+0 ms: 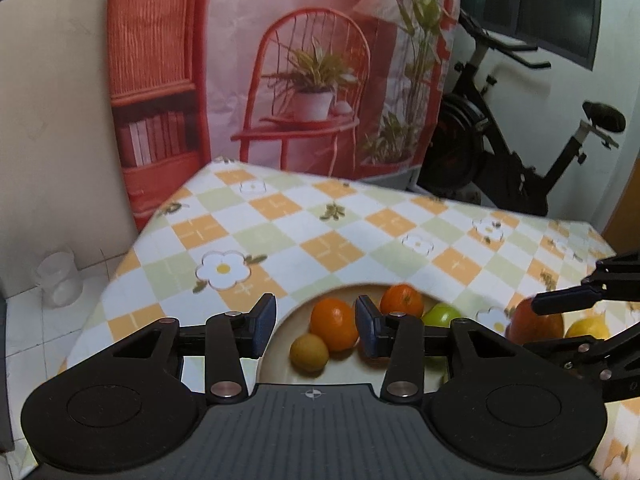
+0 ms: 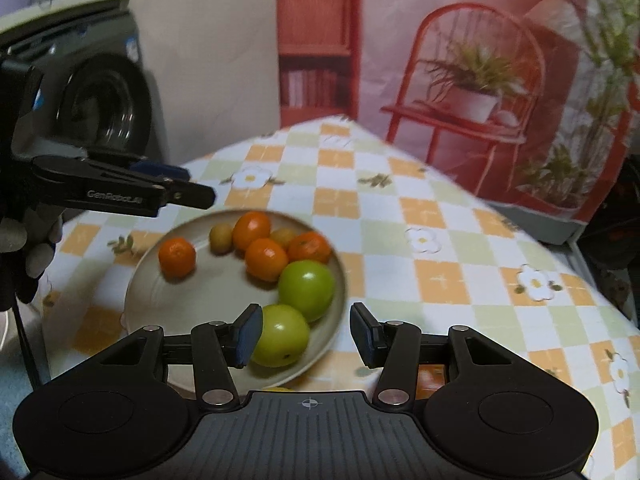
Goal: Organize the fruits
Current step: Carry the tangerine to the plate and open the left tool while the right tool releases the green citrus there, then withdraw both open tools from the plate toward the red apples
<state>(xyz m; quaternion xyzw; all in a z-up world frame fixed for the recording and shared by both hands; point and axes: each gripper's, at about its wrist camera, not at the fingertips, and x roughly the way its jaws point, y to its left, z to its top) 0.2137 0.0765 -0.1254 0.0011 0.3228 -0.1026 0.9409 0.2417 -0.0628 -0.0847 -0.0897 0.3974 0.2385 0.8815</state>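
A beige plate point(image 2: 136, 292) on the checked tablecloth holds several fruits: oranges point(image 2: 266, 259), small yellow-brown fruits point(image 2: 221, 237) and two green fruits point(image 2: 307, 289). My right gripper point(image 2: 306, 338) hovers open over the plate's near rim; the nearer green fruit point(image 2: 280, 336) lies below its left pad, untouched. My left gripper point(image 1: 316, 326) is open above the plate point(image 1: 280, 344), with an orange point(image 1: 334, 322) lying below the gap. It reaches in from the left as the left gripper point(image 2: 172, 192), with nothing in it. A red-orange fruit point(image 1: 536, 326) and a lemon point(image 1: 588, 326) sit beside the plate under the right gripper point(image 1: 568, 300).
The table point(image 1: 332, 248) ends at a far edge before a printed backdrop point(image 1: 312, 80). An exercise bike point(image 1: 500, 148) stands at the back right. A washing machine point(image 2: 108, 104) is at the left, a plastic cup point(image 1: 58, 278) on the floor. A gloved hand point(image 2: 36, 248) holds the left gripper.
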